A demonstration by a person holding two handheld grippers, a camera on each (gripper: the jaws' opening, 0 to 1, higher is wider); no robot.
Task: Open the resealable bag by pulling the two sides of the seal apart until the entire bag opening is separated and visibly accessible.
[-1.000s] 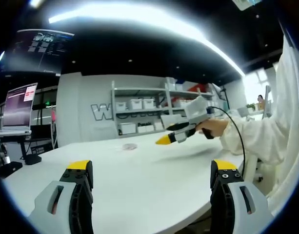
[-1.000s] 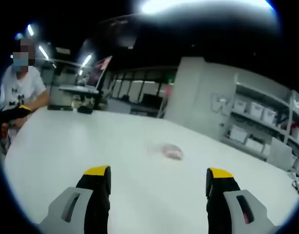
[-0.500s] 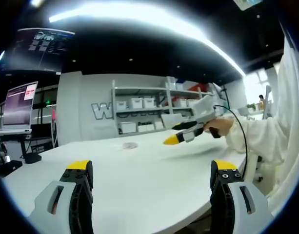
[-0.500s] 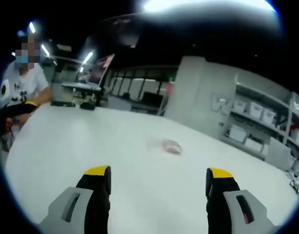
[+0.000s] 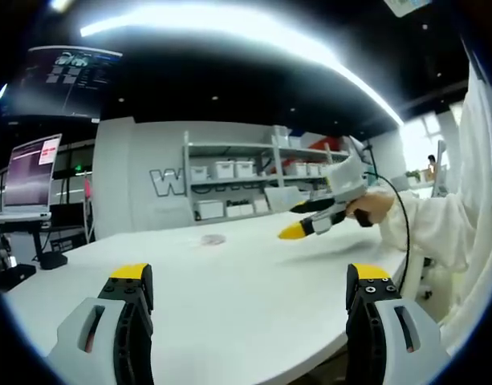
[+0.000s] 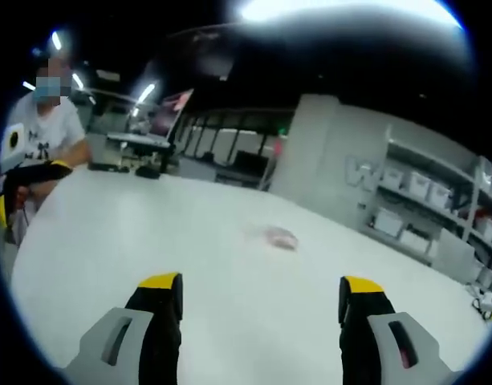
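Note:
A small clear resealable bag (image 5: 213, 239) lies flat on the white table (image 5: 254, 297), far ahead of my left gripper (image 5: 248, 277), which is open and holds nothing. In the right gripper view the bag (image 6: 279, 237) lies at mid-table, well beyond my right gripper (image 6: 260, 285), whose jaws stand wide apart and empty. The right gripper (image 5: 298, 231) also reaches into the left gripper view from the right, held in a hand with a white sleeve, hovering above the table to the right of the bag. The left gripper (image 6: 45, 170) shows at the left edge of the right gripper view.
A laptop (image 5: 29, 180) on a stand is at the table's left end. Shelves with white bins (image 5: 229, 188) line the back wall. A person in a white shirt (image 6: 37, 136) is at the table's left side in the right gripper view.
In the left gripper view the right gripper has drifted to the right and slightly up. The right gripper view has shifted a little. The bag has not moved.

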